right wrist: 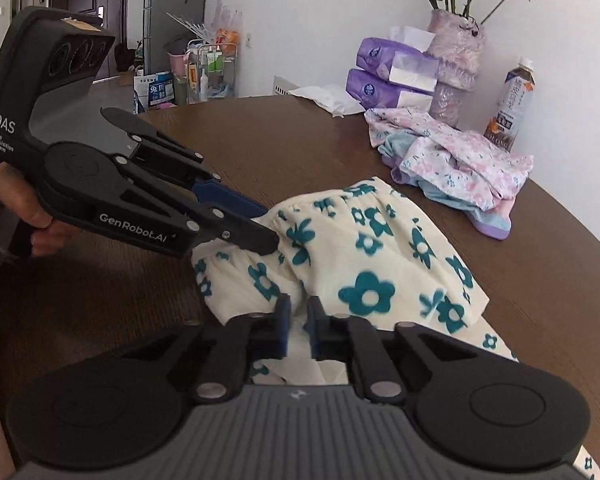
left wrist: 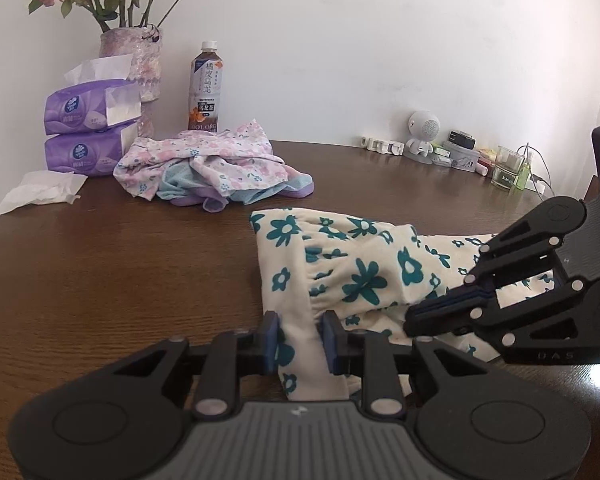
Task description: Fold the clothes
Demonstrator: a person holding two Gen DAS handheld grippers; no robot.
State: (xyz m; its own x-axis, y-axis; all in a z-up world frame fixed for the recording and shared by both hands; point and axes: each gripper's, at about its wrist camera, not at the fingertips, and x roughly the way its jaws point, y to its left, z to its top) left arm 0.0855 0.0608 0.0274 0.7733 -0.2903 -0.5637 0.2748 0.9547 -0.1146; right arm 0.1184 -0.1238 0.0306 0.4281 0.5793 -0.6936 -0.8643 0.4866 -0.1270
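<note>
The cream cotton garment with teal flowers [left wrist: 340, 272], lying lengthwise between them on the brown table [left wrist: 120, 272], is pinched by left gripper [left wrist: 300, 338] and right gripper [left wrist: 420, 312], both clamped on its near edge.

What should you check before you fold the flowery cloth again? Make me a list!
1. Left gripper pinching the cream garment with teal flowers: ok, cloth sits between its pads.
2. Right gripper gripping the same garment: ok, its jaws are closed on an edge.
3. Garment lying flat: not ok, it is bunched and wrinkled.
4. Bare table to fold onto: ok, open wood shows beside the garment.
5. Pile of pink and blue clothes out of the way: ok, it lies apart, nearer the wall.
6. Bottle upright: ok, standing behind the pile.
</note>
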